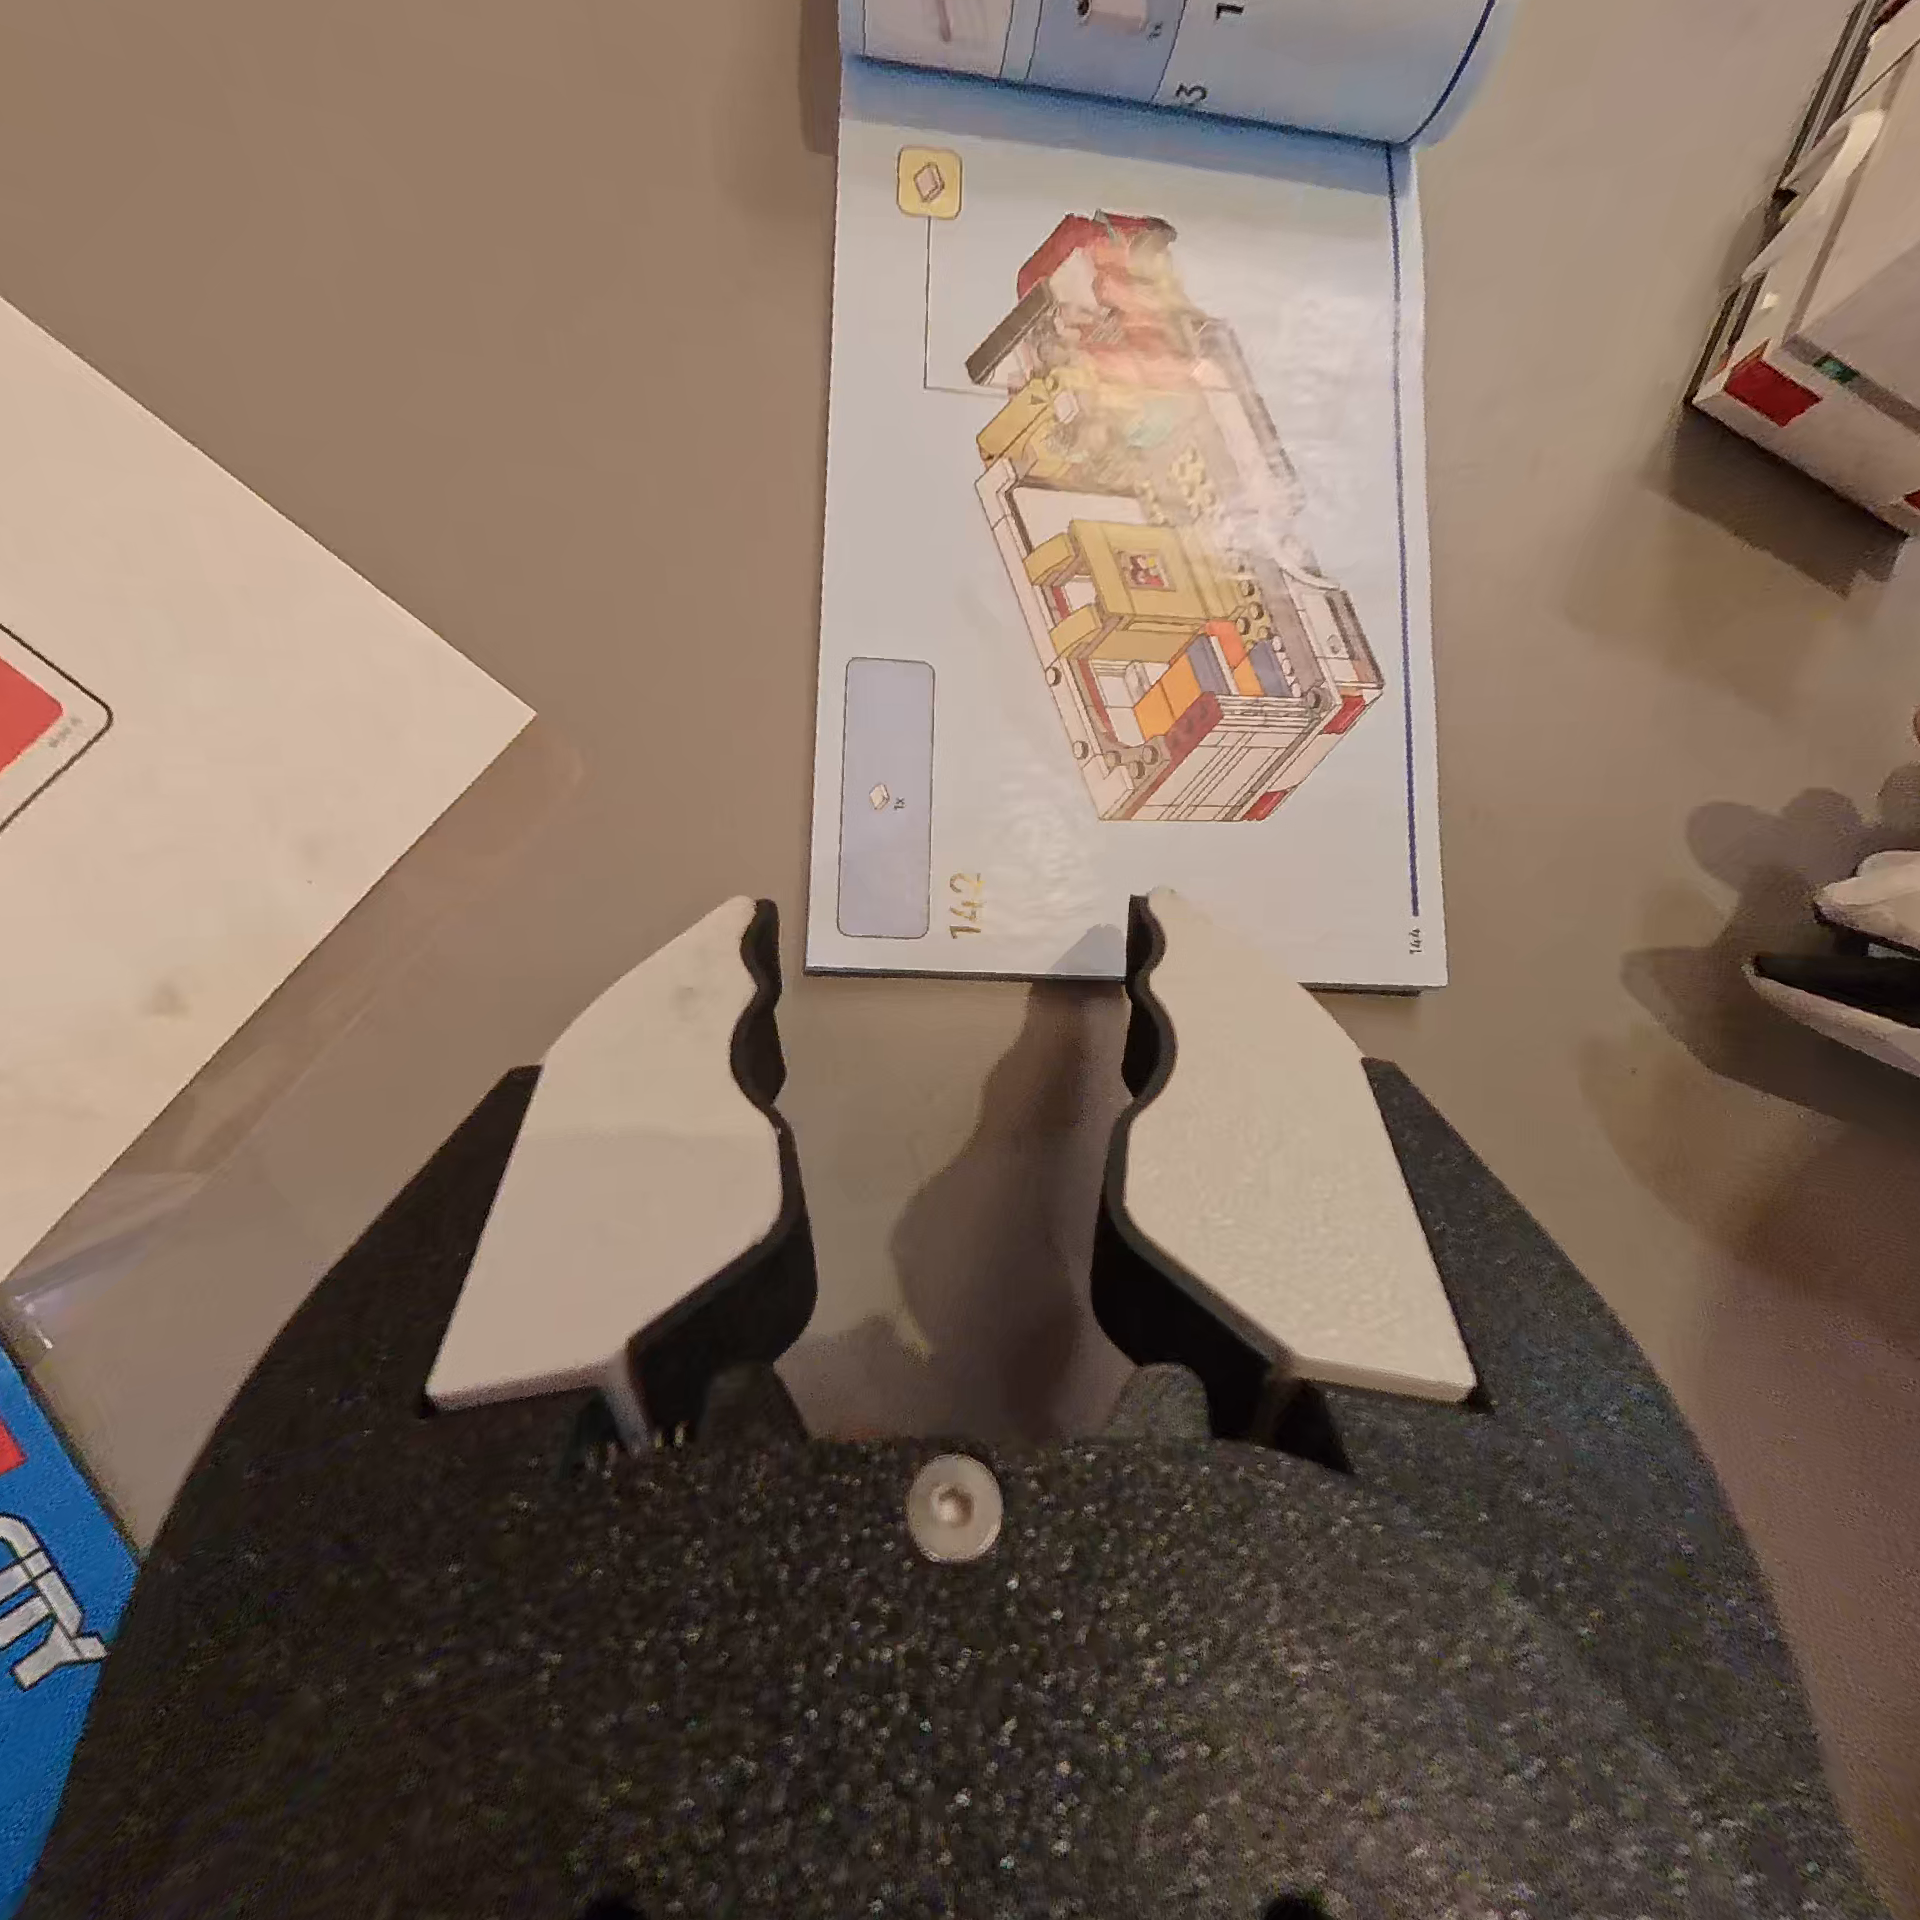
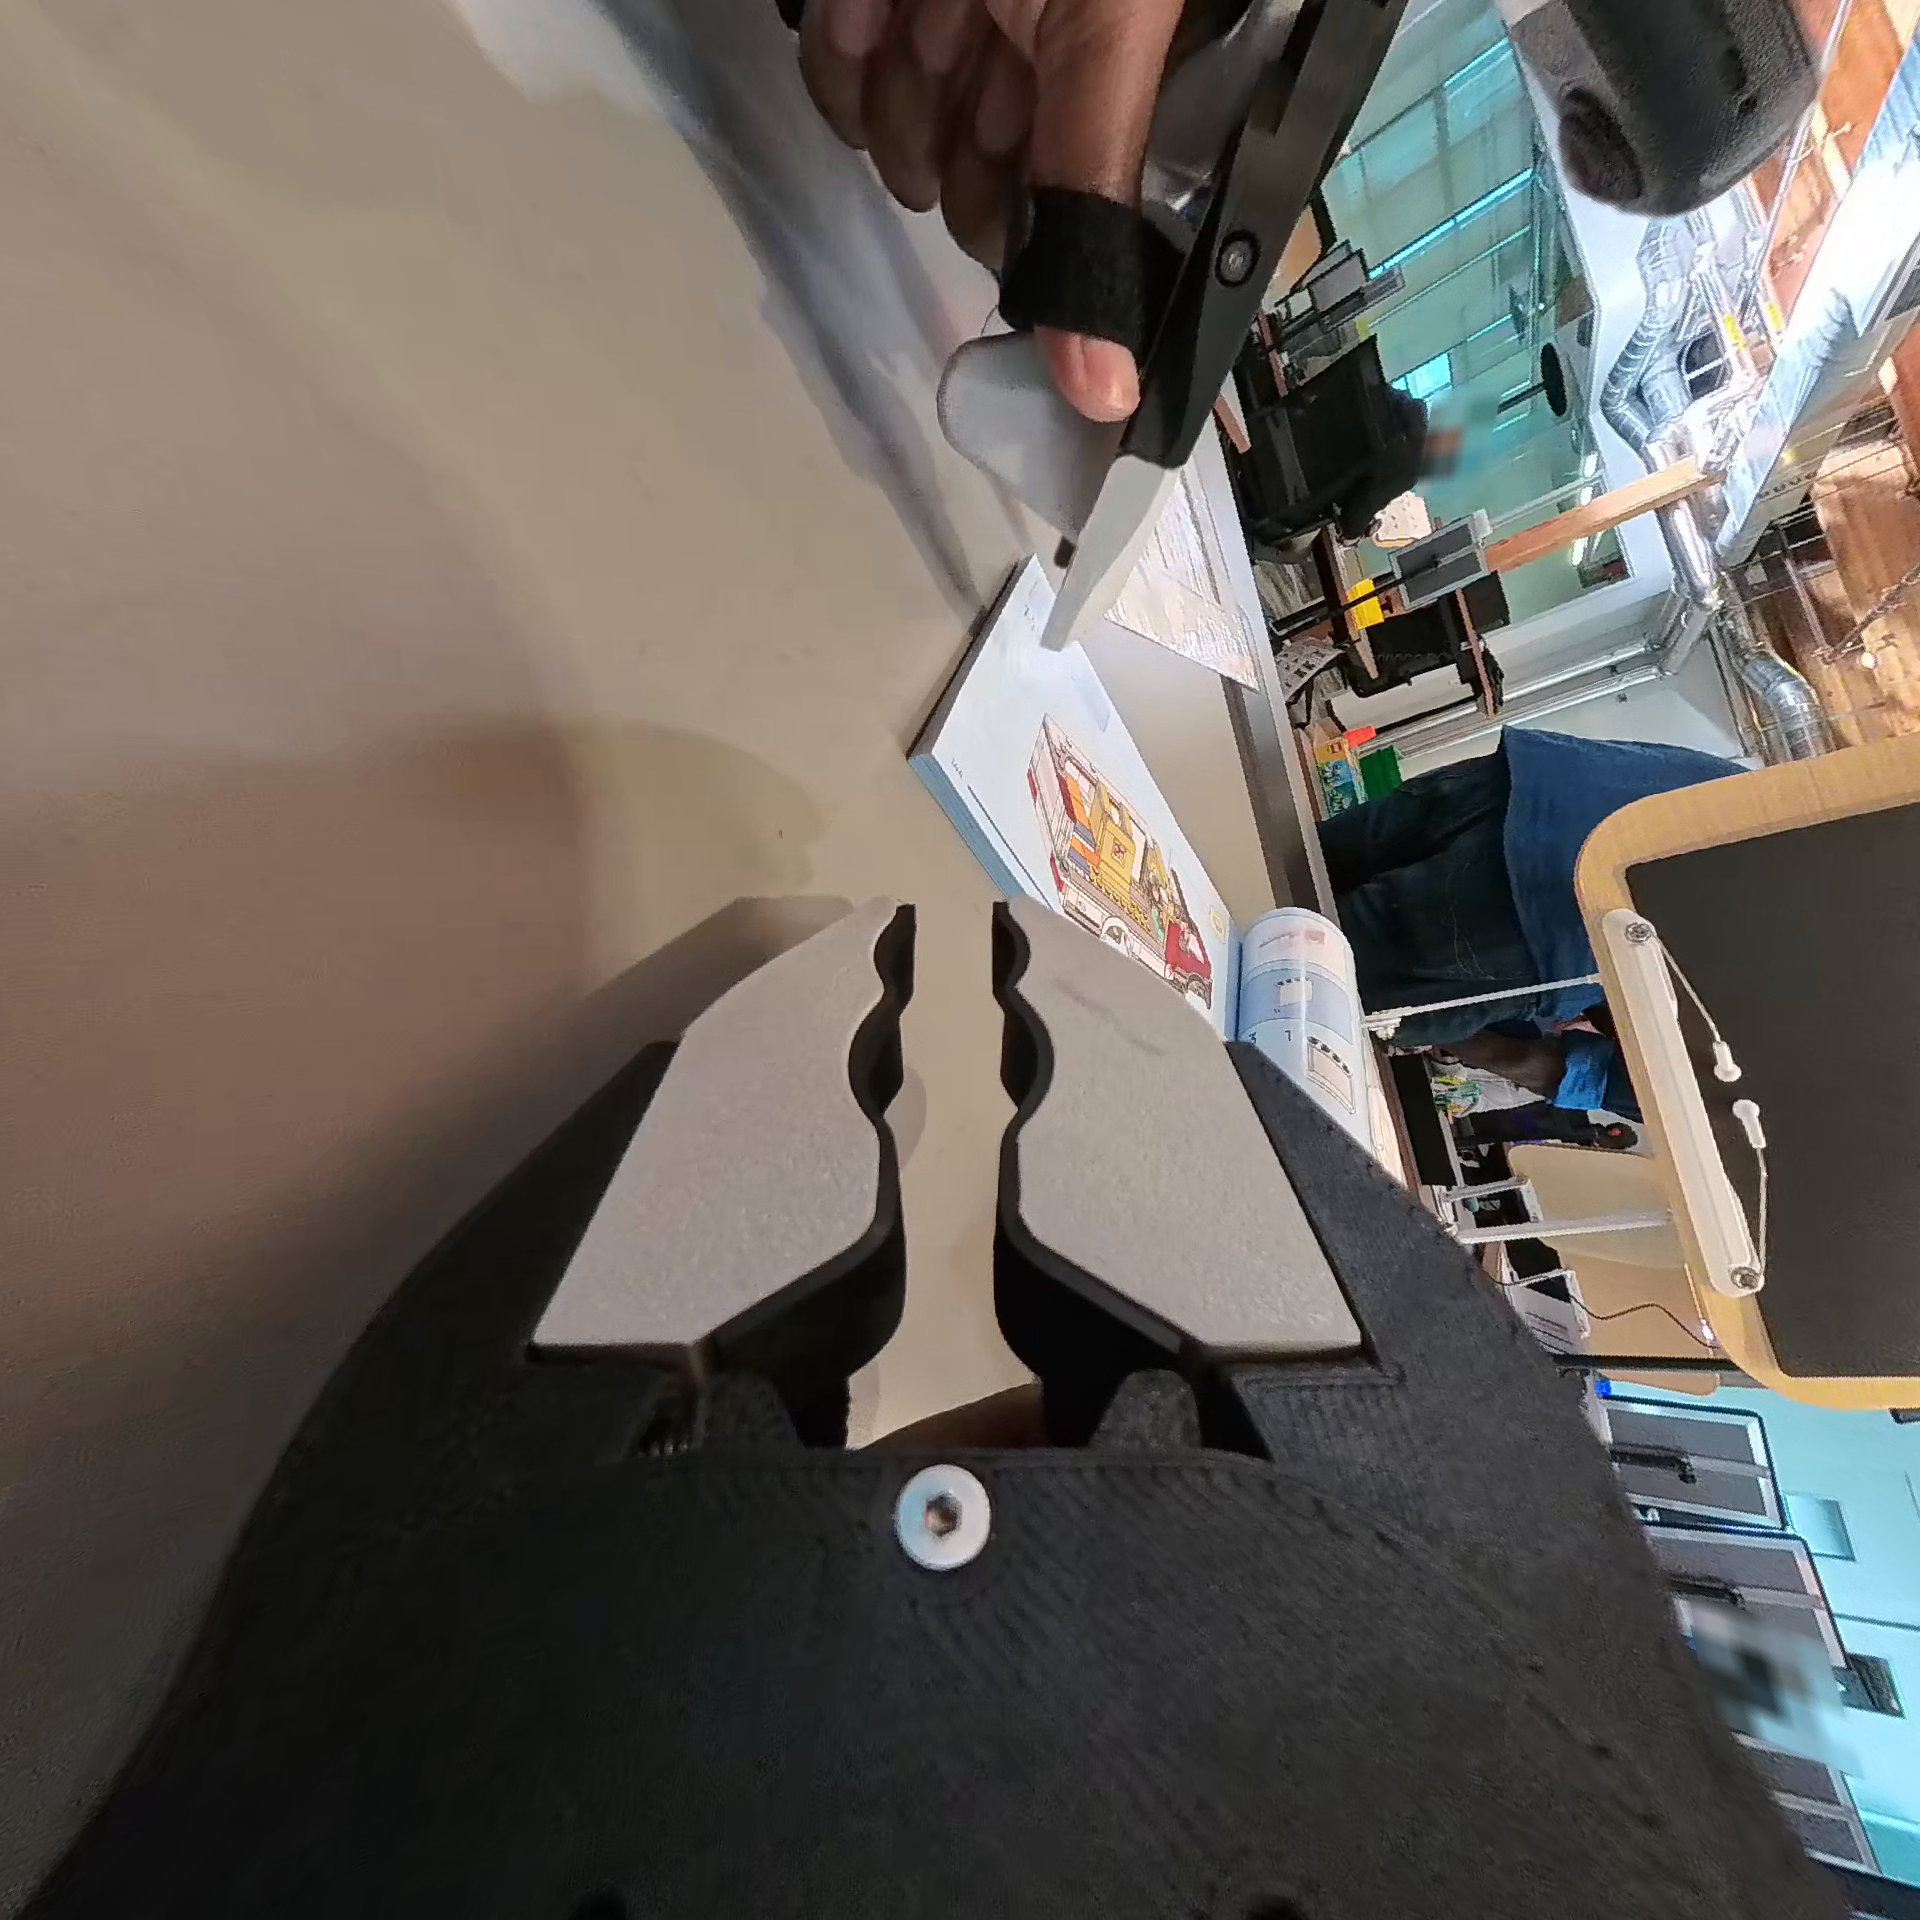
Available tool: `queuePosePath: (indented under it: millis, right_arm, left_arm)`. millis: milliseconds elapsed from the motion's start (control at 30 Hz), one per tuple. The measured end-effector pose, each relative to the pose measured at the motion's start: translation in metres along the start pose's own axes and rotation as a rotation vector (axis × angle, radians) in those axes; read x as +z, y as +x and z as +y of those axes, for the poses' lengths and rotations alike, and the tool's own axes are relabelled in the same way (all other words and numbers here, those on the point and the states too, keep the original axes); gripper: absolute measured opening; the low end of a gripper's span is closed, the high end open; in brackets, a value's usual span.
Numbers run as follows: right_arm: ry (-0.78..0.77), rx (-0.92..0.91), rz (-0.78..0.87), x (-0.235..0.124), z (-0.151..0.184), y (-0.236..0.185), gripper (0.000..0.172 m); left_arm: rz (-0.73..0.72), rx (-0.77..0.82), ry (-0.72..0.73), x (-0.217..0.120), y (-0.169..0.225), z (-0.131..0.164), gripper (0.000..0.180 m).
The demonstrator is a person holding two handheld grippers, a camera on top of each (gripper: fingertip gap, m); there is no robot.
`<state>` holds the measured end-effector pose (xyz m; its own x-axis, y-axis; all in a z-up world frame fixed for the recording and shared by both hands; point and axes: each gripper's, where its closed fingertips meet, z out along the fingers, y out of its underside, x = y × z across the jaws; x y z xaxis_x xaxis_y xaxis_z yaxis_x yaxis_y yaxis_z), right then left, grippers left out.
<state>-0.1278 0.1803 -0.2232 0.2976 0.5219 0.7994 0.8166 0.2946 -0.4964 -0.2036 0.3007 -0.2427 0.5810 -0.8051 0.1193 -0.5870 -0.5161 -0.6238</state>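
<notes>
An open instruction booklet [image 1: 1122, 582] lies flat on the grey-brown table [image 1: 644, 436], and its page shows a brick-built vehicle. My left gripper [image 1: 951, 914] is open and empty just above the booklet's near edge, with its right fingertip [image 1: 1164, 914] over the page. In the right wrist view a hand [image 2: 997, 114] holds that gripper, and one of its fingers [image 2: 1101, 551] points down at the booklet's [image 2: 1081, 821] far corner. My right gripper [image 2: 951, 914] is low over the table beside the booklet. Its jaws stand a narrow gap apart with only bare table between them.
A white sheet [image 1: 208, 779] lies at the left and a blue box [image 1: 52, 1579] at the lower left. A white and red brick model [image 1: 1818, 343] stands at the right. Beyond the table edge [image 2: 1268, 748] are a person in jeans [image 2: 1475, 873] and a wood-rimmed black panel [image 2: 1787, 1060].
</notes>
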Motion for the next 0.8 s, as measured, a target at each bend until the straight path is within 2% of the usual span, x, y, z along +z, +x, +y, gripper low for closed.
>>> queuePosePath:
  millis: [800]
  right_arm:
    - [0.005, -0.009, -0.007, 0.001, 0.0009, -0.0015, 0.011]
  left_arm:
    - [0.006, -0.013, -0.028, 0.0013, 0.0047, 0.0023, 0.064]
